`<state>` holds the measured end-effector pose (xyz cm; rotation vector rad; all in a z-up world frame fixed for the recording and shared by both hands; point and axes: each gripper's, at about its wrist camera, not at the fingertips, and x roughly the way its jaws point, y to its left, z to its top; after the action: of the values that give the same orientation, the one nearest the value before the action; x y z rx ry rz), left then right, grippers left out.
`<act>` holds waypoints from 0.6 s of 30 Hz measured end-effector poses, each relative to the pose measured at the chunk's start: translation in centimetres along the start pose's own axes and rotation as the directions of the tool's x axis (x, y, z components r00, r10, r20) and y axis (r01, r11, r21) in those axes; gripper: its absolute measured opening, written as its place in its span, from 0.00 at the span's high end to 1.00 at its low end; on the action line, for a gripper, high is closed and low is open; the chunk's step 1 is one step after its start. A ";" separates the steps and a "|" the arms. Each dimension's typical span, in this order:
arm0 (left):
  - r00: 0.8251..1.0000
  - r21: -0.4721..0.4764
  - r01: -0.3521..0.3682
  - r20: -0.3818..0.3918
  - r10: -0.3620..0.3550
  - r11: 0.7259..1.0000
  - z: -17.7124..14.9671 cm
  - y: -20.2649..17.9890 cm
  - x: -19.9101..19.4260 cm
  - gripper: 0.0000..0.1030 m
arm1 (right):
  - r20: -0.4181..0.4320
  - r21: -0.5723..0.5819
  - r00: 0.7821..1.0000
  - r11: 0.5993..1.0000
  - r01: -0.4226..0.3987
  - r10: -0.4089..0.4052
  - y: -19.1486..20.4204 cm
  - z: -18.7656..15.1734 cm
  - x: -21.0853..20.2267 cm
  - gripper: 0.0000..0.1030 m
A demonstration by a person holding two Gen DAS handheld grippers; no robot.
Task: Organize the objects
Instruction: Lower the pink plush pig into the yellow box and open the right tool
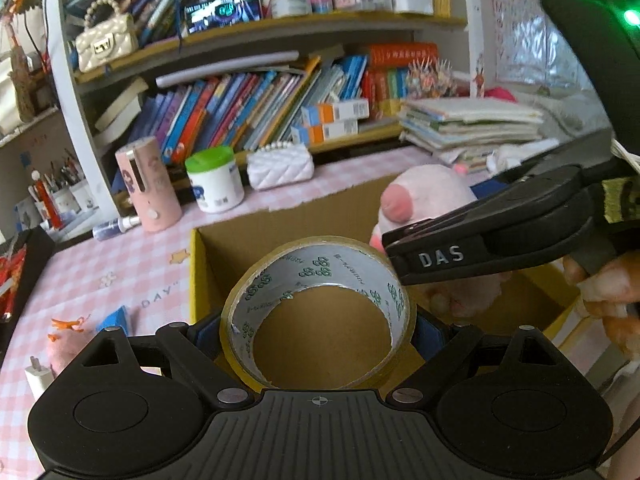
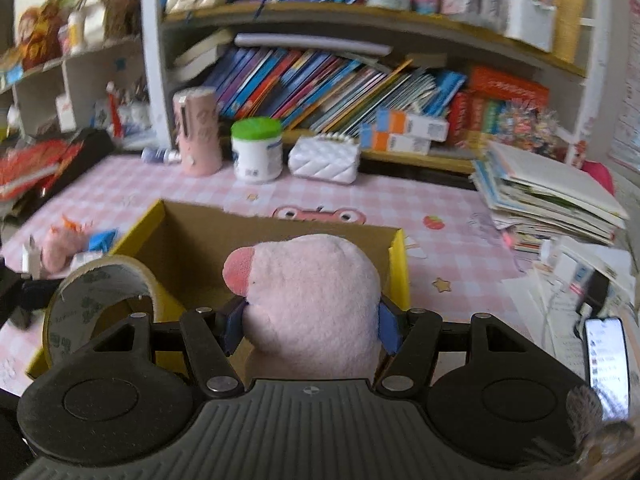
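A desk under a pink checked cloth (image 2: 460,240) holds an open cardboard box (image 2: 188,232) with yellow outer walls, sitting directly ahead of and below both claws. Behind it, well beyond either claw, stands a crowded bookshelf (image 2: 320,80)

The right claw (image 2: 312,320) pinches a pink plush toy (image 2: 308,292) from both sides, its blue pads sunk into the soft body, and carries it above the box's near right part. The squeeze looks meant to keep the floppy toy from slipping while it is brought over the opening

The left claw (image 1: 318,330) stands spread wide, its pads pressed against the outer sides of a roll of clear tape (image 1: 320,308). The roll is upright with its hollow core facing forward, so the box floor shows through the ring. It hangs over the box's near left corner, just beside the plush toy

Judging by both positions, the 2 items are about to be dropped into the box. Further left of the left claw, a small pink toy (image 2: 60,244) and a blue piece (image 2: 102,240) lie on the cloth, not yet collected
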<state>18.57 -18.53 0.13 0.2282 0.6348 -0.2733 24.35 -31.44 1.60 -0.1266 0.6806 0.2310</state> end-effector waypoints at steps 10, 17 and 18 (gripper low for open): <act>0.993 -0.008 -0.013 -0.119 0.012 1.000 0.0 0.1 3.3 0.11 | -0.137 -0.151 0.989 0.986 -0.071 0.050 0.3 1.3 5.6 0.41; 0.988 -0.020 0.003 -0.154 -0.006 1.000 0.1 0.1 4.0 0.11 | -0.218 -0.216 0.975 0.971 -0.097 0.049 0.2 1.4 8.3 0.40; 0.988 -0.016 0.001 -0.156 -0.003 1.000 0.1 0.0 4.0 0.11 | -0.220 -0.232 0.975 0.968 -0.094 0.042 0.3 1.4 8.4 0.40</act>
<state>21.75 -19.26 -2.25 0.2348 0.7915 -0.2538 31.49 -29.43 -2.69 -0.3653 0.8706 0.3707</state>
